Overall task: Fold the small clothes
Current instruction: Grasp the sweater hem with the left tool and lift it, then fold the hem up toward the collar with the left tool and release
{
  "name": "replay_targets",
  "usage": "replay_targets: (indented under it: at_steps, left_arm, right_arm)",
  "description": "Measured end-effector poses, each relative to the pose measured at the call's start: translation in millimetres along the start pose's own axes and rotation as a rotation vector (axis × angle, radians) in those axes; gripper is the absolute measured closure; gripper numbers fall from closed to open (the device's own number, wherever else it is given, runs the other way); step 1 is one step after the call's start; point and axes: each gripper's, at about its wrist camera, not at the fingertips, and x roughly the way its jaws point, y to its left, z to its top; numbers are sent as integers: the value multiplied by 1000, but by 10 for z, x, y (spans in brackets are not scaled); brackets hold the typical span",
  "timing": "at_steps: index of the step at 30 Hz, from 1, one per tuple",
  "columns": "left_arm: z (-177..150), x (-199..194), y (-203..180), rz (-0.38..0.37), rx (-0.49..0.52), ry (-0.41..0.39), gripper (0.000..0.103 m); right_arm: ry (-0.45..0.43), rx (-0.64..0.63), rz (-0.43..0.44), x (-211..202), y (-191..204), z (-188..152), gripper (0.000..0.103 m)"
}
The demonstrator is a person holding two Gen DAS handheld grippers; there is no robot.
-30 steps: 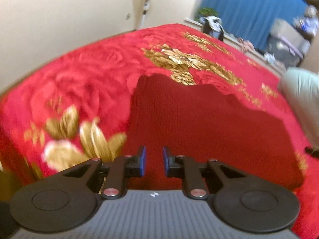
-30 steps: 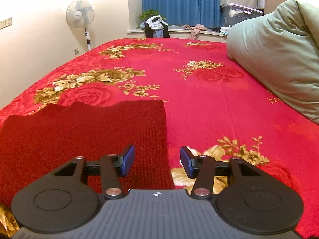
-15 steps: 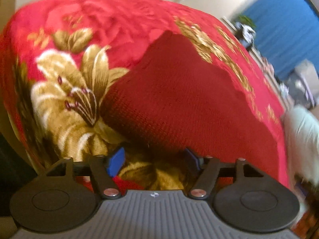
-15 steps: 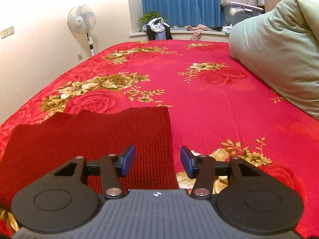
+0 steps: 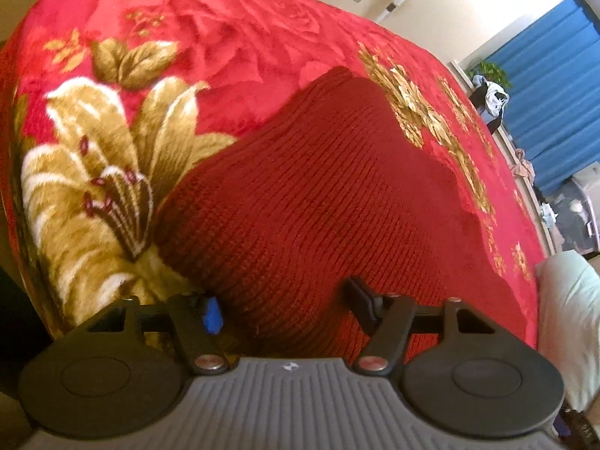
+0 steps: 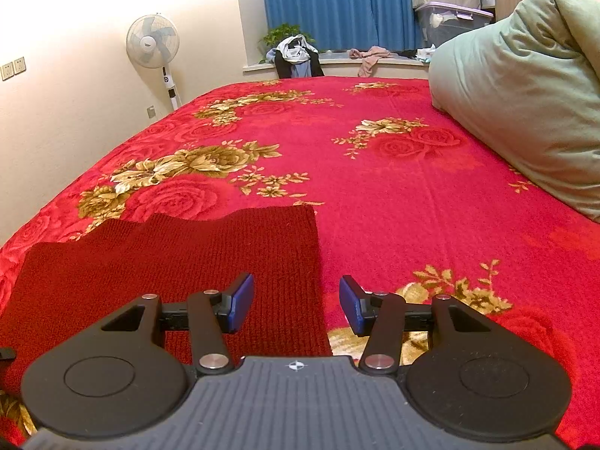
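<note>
A dark red knitted garment (image 5: 318,195) lies flat on the red floral bedspread (image 5: 225,37). My left gripper (image 5: 287,307) sits low over the garment's near corner. Its jaws stand apart and are closing, with the knit edge between them, and the pads do not visibly press on the cloth. In the right wrist view the same garment (image 6: 168,258) spreads to the left. My right gripper (image 6: 296,303) hovers open over the garment's right edge, one fingertip above the knit and the other above the bedspread (image 6: 375,187).
A bulky pale green duvet (image 6: 517,93) fills the bed's right side. A standing fan (image 6: 152,43) is by the left wall. Clothes are piled on the window sill (image 6: 296,56) before blue curtains. The bed's rounded corner drops off at the left in the left wrist view.
The left gripper's jaws went from nearly shut to wide apart. It rolled and sank toward the garment's near corner. The right gripper stayed open and hardly moved.
</note>
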Motion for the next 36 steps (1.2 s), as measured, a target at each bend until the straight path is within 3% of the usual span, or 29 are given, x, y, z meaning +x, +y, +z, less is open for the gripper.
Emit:
replay_targets:
  at_steps: [4, 8, 10, 13, 16, 18, 20, 25, 27, 29, 32, 36]
  left_arm:
    - [-15, 19, -85, 18, 19, -16, 55]
    - [1, -12, -187, 29, 72, -44, 80]
    - [9, -69, -230, 45, 108, -59, 84]
    - [29, -238, -331, 55, 191, -114, 86]
    - [72, -614, -408, 15, 280, -222, 87]
    - [109, -833, -400, -11, 290, -254, 87]
    - [137, -963, -364, 22, 295, -271, 88]
    - [325, -629, -162, 196, 223, -83, 87]
    - [261, -712, -498, 224, 369, -175, 88]
    - [128, -842, -933, 201, 514, -282, 88]
    - [-203, -914, -1655, 105, 729, -361, 88]
    - [-1068, -807, -2425, -90, 1040, -385, 88]
  right_arm:
    - [4, 5, -3, 17, -8, 4, 51]
    - [3, -2, -7, 30, 2, 3, 51]
    - [2, -3, -12, 36, -4, 3, 51]
    - [2, 4, -20, 56, -16, 7, 51]
    - [-2, 20, -34, 60, -49, 18, 51]
    - [-8, 39, -40, 48, -79, 31, 51]
    - [-14, 63, -42, 28, -119, 54, 51]
    - [-34, 90, -36, -13, -174, 120, 51]
    - [-42, 98, -38, -35, -206, 145, 51]
    - [-51, 111, -38, -64, -251, 166, 52]
    - [-70, 141, -33, -103, -350, 219, 53]
    - [-86, 197, -22, -123, -485, 269, 53]
